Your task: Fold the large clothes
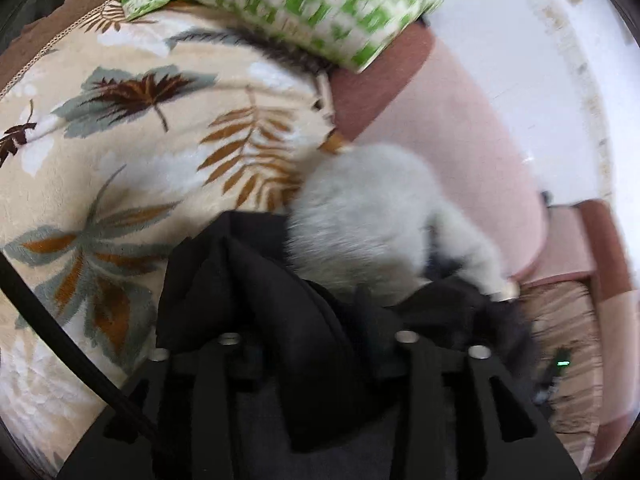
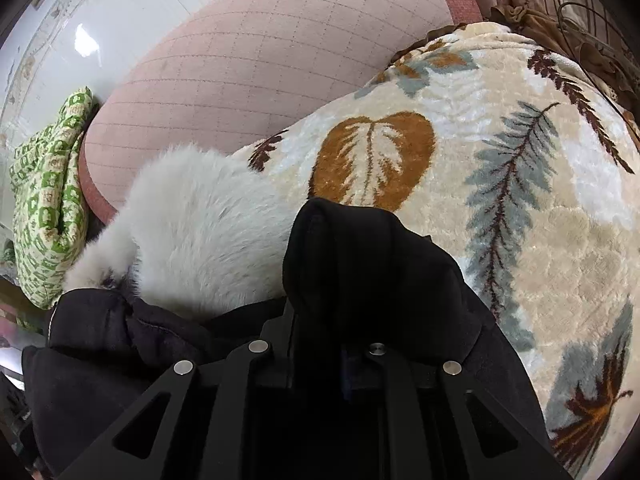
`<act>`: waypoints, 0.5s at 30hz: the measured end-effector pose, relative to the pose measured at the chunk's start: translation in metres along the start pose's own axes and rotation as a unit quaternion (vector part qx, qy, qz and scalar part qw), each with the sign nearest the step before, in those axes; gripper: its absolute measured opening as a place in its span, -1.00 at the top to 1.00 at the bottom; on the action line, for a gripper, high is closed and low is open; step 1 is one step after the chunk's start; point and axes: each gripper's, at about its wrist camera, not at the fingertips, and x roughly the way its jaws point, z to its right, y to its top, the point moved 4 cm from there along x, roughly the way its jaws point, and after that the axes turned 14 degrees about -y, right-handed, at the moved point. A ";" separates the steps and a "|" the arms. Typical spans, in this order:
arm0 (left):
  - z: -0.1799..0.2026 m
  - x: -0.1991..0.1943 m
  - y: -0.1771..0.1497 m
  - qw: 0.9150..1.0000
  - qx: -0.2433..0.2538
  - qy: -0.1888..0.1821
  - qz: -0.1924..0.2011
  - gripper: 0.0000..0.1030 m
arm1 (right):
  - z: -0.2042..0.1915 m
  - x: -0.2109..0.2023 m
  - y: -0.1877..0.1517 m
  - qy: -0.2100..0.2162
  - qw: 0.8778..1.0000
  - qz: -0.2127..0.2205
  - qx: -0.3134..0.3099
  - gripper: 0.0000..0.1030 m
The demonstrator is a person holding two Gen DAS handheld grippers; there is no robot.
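Note:
A black garment (image 1: 248,280) with a white fur trim (image 1: 368,216) hangs bunched over the leaf-print blanket (image 1: 132,152). My left gripper (image 1: 316,344) is shut on a fold of the black cloth, which drapes over and hides the fingertips. In the right wrist view the same black garment (image 2: 360,264) rises in a peak from my right gripper (image 2: 320,344), which is shut on it, its fingertips hidden by cloth. The white fur (image 2: 200,232) lies just left of that peak, on the blanket (image 2: 520,200).
A green-and-cream patterned pillow (image 1: 304,0) lies at the blanket's far edge; it shows at the left in the right wrist view (image 2: 48,200). A pink quilted mattress (image 2: 260,48) lies beyond the blanket. White floor (image 1: 560,80) runs alongside.

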 end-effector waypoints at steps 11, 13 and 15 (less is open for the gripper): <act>0.028 -0.116 -0.010 0.993 0.040 0.042 0.107 -0.64 | 0.010 -0.105 0.006 -0.023 0.993 0.114 -0.011 -0.69; 0.033 -0.116 -0.025 0.991 0.066 0.055 0.100 -0.65 | 0.005 -0.130 -0.003 -0.007 0.991 0.132 -0.025 -0.69; 0.042 -0.104 -0.043 0.988 0.104 0.072 0.085 -0.65 | -0.007 -0.149 -0.021 0.003 0.988 0.146 -0.058 -0.69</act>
